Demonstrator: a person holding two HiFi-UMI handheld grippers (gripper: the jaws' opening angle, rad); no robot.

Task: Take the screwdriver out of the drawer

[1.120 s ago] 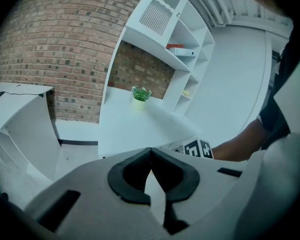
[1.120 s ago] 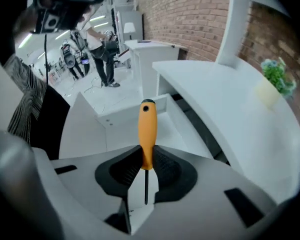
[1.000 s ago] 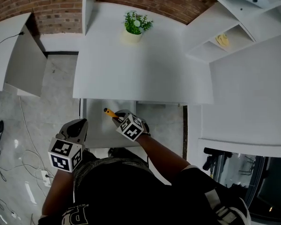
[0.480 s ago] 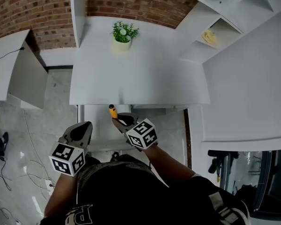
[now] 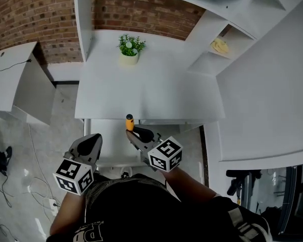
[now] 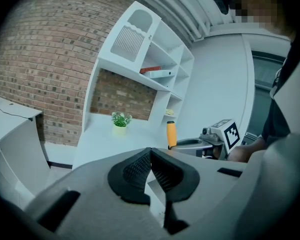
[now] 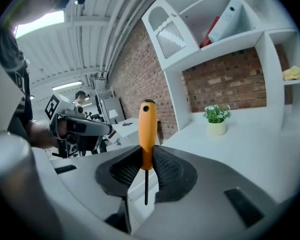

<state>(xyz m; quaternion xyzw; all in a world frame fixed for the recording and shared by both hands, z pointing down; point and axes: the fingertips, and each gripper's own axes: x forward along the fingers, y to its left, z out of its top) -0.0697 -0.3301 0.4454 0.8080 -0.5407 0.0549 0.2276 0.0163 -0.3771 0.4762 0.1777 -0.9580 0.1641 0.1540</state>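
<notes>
Just below centre frame, the right tongs (image 5: 133,133) clench the orange-handled steel-shaft screwdriver (image 5: 130,121), long axis upright; left tongs (image 5: 93,142), closed on nothing, wait lower left

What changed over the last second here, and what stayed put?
The right gripper, shut on the orange-handled screwdriver, drew back rightward and swung the handle from leaning left to pointing away from the person. The left gripper stayed shut and empty by the open white drawer.
</notes>
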